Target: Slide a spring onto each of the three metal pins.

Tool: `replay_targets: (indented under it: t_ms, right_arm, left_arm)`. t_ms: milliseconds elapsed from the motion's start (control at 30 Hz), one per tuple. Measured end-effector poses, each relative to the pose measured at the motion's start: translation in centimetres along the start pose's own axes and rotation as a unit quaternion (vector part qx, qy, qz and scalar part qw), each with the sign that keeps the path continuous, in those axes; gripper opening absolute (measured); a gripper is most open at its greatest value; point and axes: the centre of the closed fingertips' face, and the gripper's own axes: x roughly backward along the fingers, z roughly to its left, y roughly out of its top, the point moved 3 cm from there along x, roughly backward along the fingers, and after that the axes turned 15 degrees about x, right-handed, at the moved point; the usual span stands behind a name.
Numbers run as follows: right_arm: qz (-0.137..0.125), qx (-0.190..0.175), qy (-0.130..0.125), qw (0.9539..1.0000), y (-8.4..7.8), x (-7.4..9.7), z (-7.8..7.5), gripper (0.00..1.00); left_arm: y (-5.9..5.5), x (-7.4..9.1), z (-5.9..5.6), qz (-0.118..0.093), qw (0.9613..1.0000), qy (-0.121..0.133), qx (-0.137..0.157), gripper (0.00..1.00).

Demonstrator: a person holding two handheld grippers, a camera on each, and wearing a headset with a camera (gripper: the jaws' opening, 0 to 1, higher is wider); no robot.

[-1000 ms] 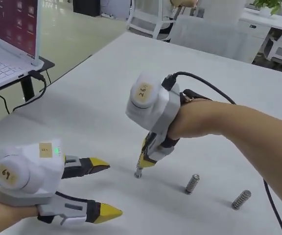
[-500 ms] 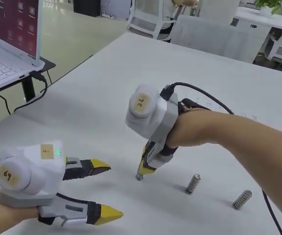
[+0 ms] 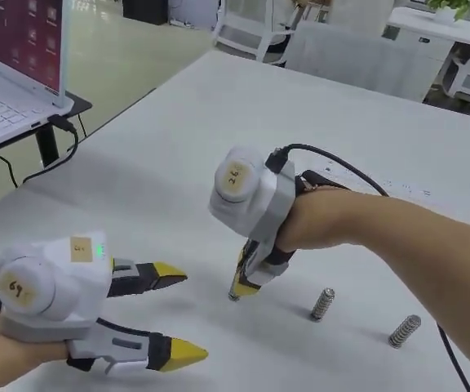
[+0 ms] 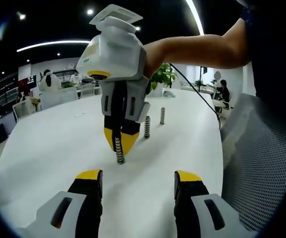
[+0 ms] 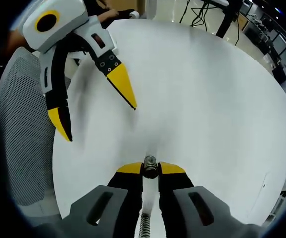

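The white table [image 3: 178, 131] serves as the work surface, and all work sits on its near part. The left gripper [image 3: 188, 314] lies low at the near left, jaws spread wide and empty. It is well apart from the work, judged to be parked so it does not obstruct the fitting. The right gripper [image 3: 241, 287] points steeply downward with its tips almost at the table, a posture consistent with feeding a part straight down. Its jaws are closed on the held spring [image 4: 118, 148], which stands upright between the yellow tips. The lower coils project below the tips and reach the table. Whether a pin sits inside those coils cannot be determined. To the right of the right gripper stand the nearer spring [image 3: 322, 304] and, further right, the outer spring [image 3: 403, 331]. Both are upright in the left gripper view and clear of either gripper. They are judged already seated on pins, leaving the held one as the last.
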Motion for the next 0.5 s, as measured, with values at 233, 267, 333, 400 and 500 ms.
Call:
replay_targets:
  t_ms: [233, 267, 333, 400, 500]
  right_arm:
    - [0.001, 0.000, -0.002, 1.0000, -0.13, -0.07, 0.04, 0.14]
    - [-0.001, -0.001, -0.004, 1.0000, -0.17, -0.03, 0.02, 0.14]
    - [-0.002, -0.003, -0.006, 1.0000, -0.27, 0.08, 0.01, 0.16]
    - [-0.001, -0.003, -0.008, 1.0000, -0.43, 0.26, 0.03, 0.17]
    - [-0.002, -0.006, -0.013, 0.9999, -0.62, 0.61, 0.05, 0.17]
  left_arm:
    - [-0.02, 0.06, -0.01, 0.000, 1.0000, 0.000, 0.000, 0.53]
    - [-0.01, 0.06, -0.02, 0.000, 1.0000, 0.001, 0.000, 0.53]
    - [-0.01, 0.05, -0.03, 0.000, 1.0000, 0.000, 0.001, 0.53]
    - [-0.06, 0.03, -0.06, 0.001, 1.0000, 0.000, 0.000, 0.53]
    - [-0.09, -0.01, -0.08, 0.002, 1.0000, 0.000, 0.000, 0.54]
